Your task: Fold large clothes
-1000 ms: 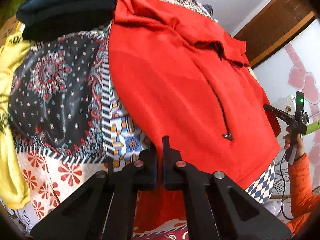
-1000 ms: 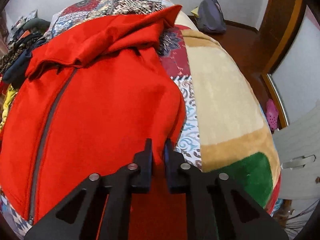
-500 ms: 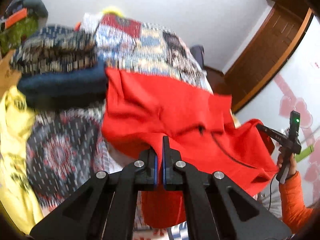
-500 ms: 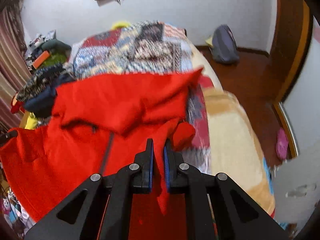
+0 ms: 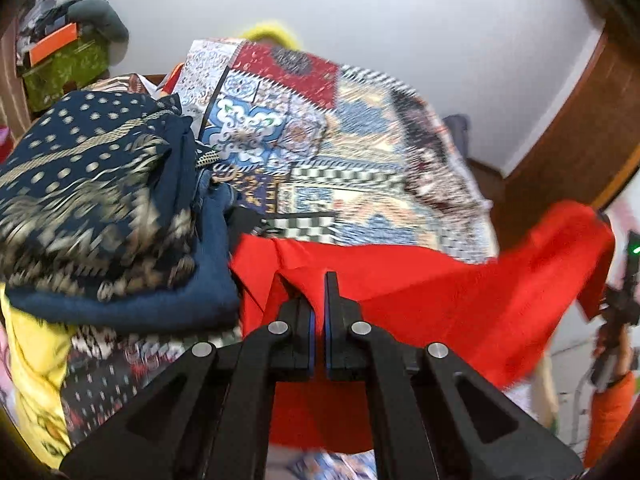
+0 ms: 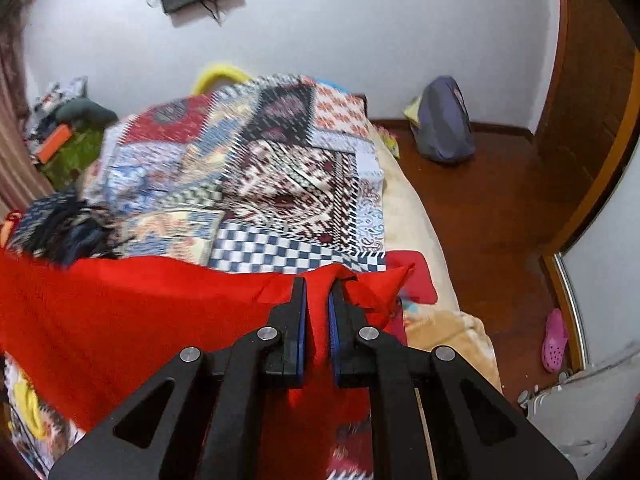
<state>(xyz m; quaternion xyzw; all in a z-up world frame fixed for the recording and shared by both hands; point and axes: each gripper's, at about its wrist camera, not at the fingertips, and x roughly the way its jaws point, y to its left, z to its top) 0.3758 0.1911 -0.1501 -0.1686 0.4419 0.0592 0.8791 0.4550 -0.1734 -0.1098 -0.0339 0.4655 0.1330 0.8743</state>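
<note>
— Over the patchwork bedspread (image 6: 288, 184), where exactly is the red top (image 5: 460, 300) right now?

— Off the bed along its near edge and hanging between the two claws. The left claw (image 5: 319, 320) has its jaws pressed together on one corner of the cloth; the right claw (image 6: 317, 320) is clamped on a thicker bunch of it at the other corner.

— So which way does the cloth run from each claw?

— Sideways. In the left view the raised edge stretches off to the right, toward the other claw; in the right view it stretches off to the left. That edge is the long line, and it lies across the bed, with the rest of the garment drooping below and in front of both claws.

— Is either hand closer to the free bedspread?

— Neither, as far as I can judge — both corners look about level. The pile of dark folded clothes (image 5: 100, 208) sits just left of the left claw, so I'd judge the clear landing ground is straight ahead and to the right.
</note>
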